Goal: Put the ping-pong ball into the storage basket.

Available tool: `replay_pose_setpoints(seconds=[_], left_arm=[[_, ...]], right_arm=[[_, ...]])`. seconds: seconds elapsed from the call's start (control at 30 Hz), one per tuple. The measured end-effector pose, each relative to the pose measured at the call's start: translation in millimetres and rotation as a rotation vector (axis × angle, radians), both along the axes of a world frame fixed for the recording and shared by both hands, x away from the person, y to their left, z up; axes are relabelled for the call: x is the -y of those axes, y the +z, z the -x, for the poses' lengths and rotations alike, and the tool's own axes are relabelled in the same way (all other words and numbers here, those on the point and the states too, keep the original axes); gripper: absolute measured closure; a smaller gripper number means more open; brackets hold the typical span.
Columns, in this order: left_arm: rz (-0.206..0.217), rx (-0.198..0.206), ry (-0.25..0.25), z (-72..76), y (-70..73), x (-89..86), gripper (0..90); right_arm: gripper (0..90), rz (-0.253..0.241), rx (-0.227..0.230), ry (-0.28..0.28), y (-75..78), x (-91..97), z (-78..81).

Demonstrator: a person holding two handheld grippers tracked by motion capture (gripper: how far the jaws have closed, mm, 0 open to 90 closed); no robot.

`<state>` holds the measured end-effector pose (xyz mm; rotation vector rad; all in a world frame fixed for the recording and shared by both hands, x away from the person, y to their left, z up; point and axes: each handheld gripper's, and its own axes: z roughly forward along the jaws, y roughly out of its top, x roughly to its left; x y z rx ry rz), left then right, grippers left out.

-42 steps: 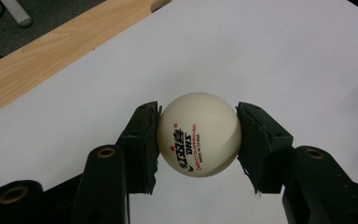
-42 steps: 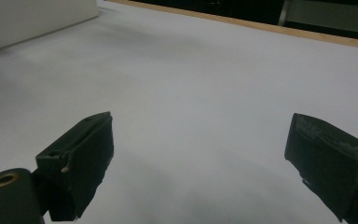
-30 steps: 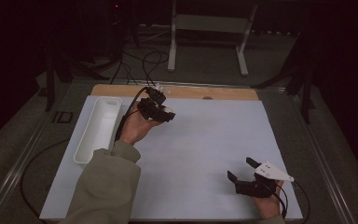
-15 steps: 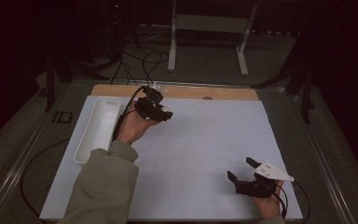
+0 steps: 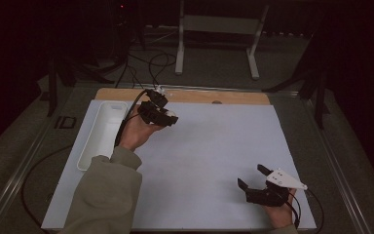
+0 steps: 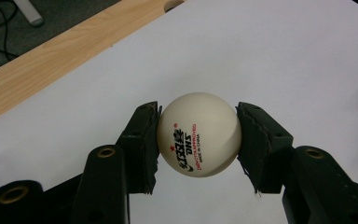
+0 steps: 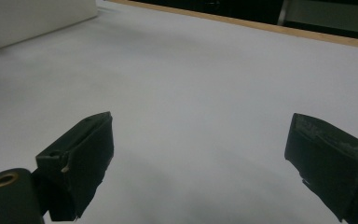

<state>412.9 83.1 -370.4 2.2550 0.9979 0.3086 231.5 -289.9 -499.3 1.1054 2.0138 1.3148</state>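
Clamping white ping-pong ball (image 6: 198, 134) between pads, left tongs (image 6: 198, 140) held above white tabletop (image 5: 214, 146) near tray (image 5: 100, 134). Right tongs (image 7: 198, 158) spread wide, nothing gripped.

smooth matt cream plastic ball (image 6: 199, 134) with printed logo, black matt gripper pads (image 6: 148, 140) rough and frayed at edges, matt white sheet (image 5: 214, 146), pale wood strip (image 5: 195, 95) upper centre, smooth white plastic tray (image 5: 91, 146)
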Motion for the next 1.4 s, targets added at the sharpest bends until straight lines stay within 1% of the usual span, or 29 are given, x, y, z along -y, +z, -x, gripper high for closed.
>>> replay_pose_setpoints(seconds=[0.37,0.6,0.9,1.4], left_arm=[[-0.005,0.004,0.007,0.7,1.7,-6.1,51.4],[0.001,0.005,0.012,1.5,2.3,-8.8,51.4],[-0.007,0.009,0.011,4.1,3.8,-13.9,51.4],[-0.006,0.025,0.028,8.2,7.1,-24.3,51.4]], right_arm=[[7.2,0.001,0.000,-0.001,-0.1,0.1,-0.1],[7.2,0.000,-0.001,-0.001,0.0,-0.2,0.0],[7.2,-0.001,0.000,0.000,0.1,-0.5,0.2],[7.2,0.001,0.001,0.002,-0.1,-0.6,-0.1]])
